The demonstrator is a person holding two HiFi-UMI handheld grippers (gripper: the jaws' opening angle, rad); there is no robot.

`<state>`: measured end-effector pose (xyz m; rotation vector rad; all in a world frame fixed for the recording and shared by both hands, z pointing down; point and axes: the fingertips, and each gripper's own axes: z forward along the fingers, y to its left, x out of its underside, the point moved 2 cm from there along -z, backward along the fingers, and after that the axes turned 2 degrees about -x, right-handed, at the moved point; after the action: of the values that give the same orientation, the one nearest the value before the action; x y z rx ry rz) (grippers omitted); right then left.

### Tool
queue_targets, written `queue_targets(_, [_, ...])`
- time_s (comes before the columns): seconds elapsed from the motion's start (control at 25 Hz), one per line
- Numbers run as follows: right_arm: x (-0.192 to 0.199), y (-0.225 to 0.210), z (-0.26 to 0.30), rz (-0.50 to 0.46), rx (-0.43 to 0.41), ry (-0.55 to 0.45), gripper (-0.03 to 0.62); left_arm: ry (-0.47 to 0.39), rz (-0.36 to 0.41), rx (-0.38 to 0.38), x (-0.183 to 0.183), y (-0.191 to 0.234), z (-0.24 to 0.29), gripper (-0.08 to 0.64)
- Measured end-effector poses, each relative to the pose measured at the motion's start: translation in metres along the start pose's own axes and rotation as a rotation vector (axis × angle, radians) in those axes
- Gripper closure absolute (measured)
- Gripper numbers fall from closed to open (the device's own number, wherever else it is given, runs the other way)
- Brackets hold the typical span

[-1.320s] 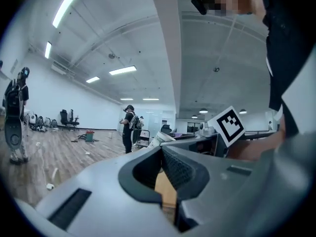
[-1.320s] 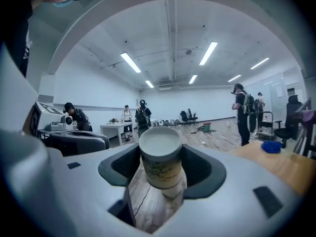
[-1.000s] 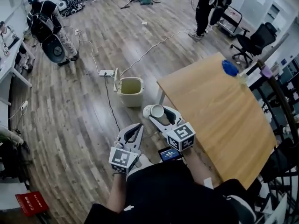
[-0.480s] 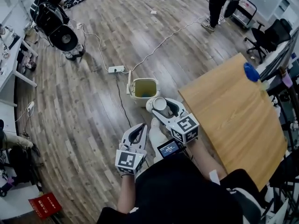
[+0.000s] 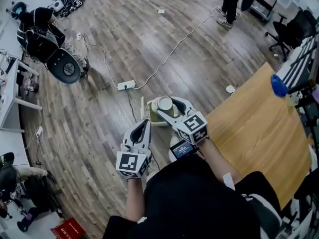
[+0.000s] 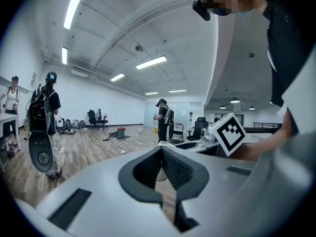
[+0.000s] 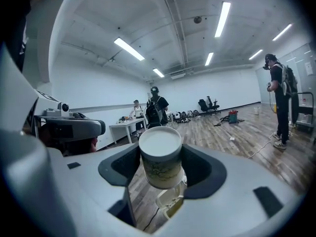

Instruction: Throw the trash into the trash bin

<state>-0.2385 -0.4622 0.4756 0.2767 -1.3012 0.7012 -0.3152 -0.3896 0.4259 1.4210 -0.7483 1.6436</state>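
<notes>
My right gripper (image 5: 165, 101) is shut on a white paper cup (image 5: 165, 104) with a printed wall. It holds the cup upright, straight above the small beige trash bin (image 5: 151, 117), which is mostly hidden under it. In the right gripper view the cup (image 7: 160, 158) sits between the jaws with the bin (image 7: 170, 202) showing just below. My left gripper (image 5: 142, 124) hangs to the left of the bin, shut and holding nothing. In the left gripper view its jaws (image 6: 160, 152) meet at the tips.
The wooden table (image 5: 259, 128) is to the right, with a blue object (image 5: 279, 85) at its far edge. A power strip (image 5: 126, 85) and cables lie on the floor beyond the bin. A person with a backpack (image 5: 47, 46) stands far left, and another stands at the top right.
The bin has come nearer and now lies directly under the cup in my right gripper. The table has slid off to the right. Both grippers keep their states.
</notes>
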Motion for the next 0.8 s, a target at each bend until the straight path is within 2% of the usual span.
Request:
queue_targets(0.16, [-0.014,-0.039,0.02,0.046,0.029,-0.012,0.337,0.067,-0.015,0.036,-0.005,0.017,0.036,0.552])
queue_targets(0.4, [0.005,-0.086,0.056,0.143,0.084,-0.002,0.337,0.183,0.107,0.115,0.016,0.035,0.082,0.552])
queue_targets(0.48, [0.019,-0.102,0.072,0.153,0.092,0.017,0.337,0.213,0.122,0.138,0.032,0.043,0.101,0.552])
queue_targets(0.6, [0.047,-0.125,0.094,0.184,0.131,0.075,0.337,0.273,0.093,0.174,0.061,0.062,0.128,0.552])
queue_targets(0.72, [0.086,-0.128,0.109,0.229,0.152,0.158,0.337,0.322,0.038,0.216,0.091,0.083,0.143,0.552])
queue_targets(0.8, [0.115,-0.136,0.125,0.23,0.147,0.202,0.337,0.341,0.013,0.21,0.118,0.101,0.159,0.552])
